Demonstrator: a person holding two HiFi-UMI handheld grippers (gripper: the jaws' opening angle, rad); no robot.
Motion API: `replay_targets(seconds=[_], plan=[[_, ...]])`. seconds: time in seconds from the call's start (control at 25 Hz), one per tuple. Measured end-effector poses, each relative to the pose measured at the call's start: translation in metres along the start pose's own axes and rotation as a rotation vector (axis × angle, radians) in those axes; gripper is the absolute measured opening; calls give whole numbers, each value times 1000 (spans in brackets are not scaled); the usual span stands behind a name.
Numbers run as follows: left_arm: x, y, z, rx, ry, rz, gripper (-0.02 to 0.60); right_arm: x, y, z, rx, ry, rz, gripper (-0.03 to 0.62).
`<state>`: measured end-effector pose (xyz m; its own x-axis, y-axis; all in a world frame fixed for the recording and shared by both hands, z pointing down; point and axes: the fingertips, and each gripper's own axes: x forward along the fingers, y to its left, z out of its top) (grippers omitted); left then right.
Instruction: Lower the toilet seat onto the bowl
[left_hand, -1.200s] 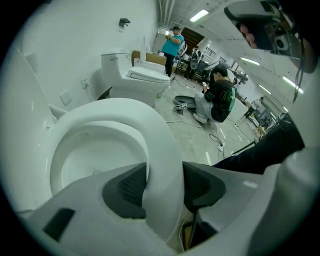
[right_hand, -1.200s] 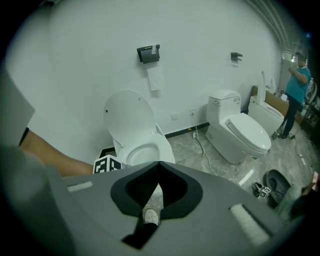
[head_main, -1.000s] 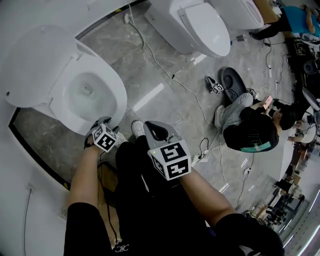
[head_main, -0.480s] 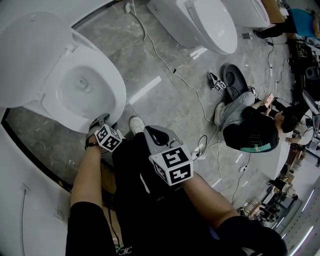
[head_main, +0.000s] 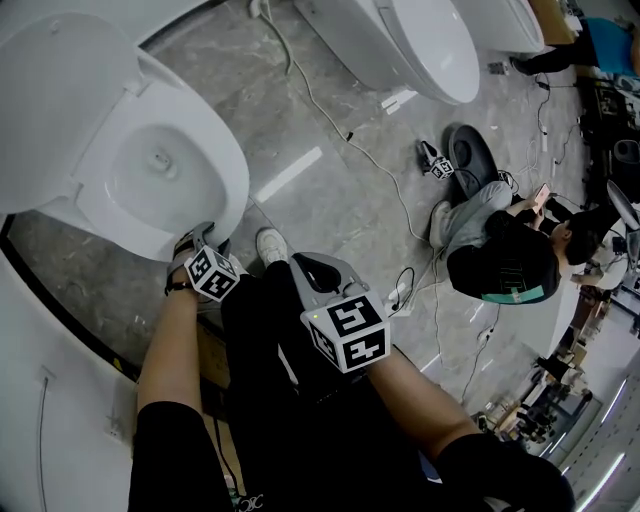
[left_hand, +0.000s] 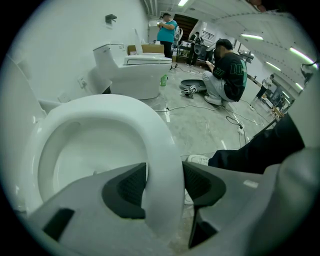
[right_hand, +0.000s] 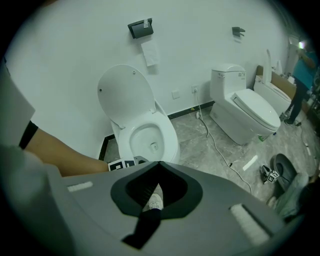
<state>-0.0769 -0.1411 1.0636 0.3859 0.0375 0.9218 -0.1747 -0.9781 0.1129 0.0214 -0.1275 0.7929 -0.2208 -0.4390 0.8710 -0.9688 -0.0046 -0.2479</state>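
Observation:
The white toilet stands at the upper left with its lid raised against the wall. Its seat ring lies low over the bowl. My left gripper is at the ring's front edge. In the left gripper view the seat ring runs between the two dark pads, which press on it from inside and outside. My right gripper hangs over my legs, away from the toilet, its jaws shut on nothing. The right gripper view shows the lid and the seat.
A second toilet stands at the top, lid down. A white cable snakes across the grey floor. A person sits on the floor at right, beside a spare gripper. My shoe is near the bowl's front.
The view has drifted slightly, so the toilet sits a little further left. My left gripper stays at the seat's front edge. The right gripper has hardly moved.

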Motion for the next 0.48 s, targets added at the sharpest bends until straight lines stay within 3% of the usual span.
replay_targets(seconds=[0.04,0.12,0.16,0.28,0.32,0.48], plan=[[-1,0,0,-18,1,11,224,-1,1,0,3,-9,0,8],[-10,0,4,-62,-23,41,357,-5,5,3,12,-33,6,9],[-18,0,10,-79,-53,58,383,-7,7,4,16,-45,10,9],[-53,-5,28,-138,-144,108,399,-19,13,11,18,-78,24,8],[-68,-6,34,-178,-167,131,372,-26,16,14,15,-91,27,9],[-138,5,55,-416,-237,264,31,-61,26,33,2,-157,38,9]])
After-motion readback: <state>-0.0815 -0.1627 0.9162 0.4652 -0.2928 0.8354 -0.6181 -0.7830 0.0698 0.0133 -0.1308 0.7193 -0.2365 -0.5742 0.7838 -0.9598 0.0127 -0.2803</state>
